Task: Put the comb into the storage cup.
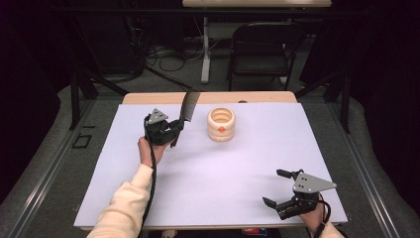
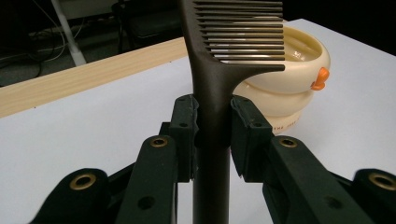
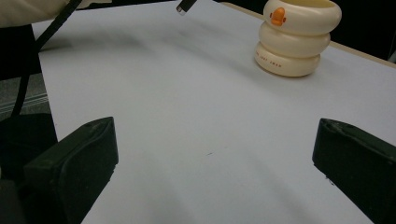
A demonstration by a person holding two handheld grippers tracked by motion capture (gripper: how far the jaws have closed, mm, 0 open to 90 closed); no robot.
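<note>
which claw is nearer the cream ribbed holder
Left. The left claw, gripping a dark comb, is just left of the cream ribbed holder; the right claw rests open far away.

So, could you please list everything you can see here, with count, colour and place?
comb: one, dark brown, held upright by its handle, left of the holder
holder: one, cream, ringed, with an orange mark on its side, standing on the sheet towards the far edge
sheet: one, white, covering the table
table: one, light wood, showing beyond the sheet
chair: one, black, on the floor behind the table
left gripper: one, black, shut on the comb's handle
right gripper: one, black, open, near the sheet's right front corner
sleeve: one, cream, left forearm
</note>
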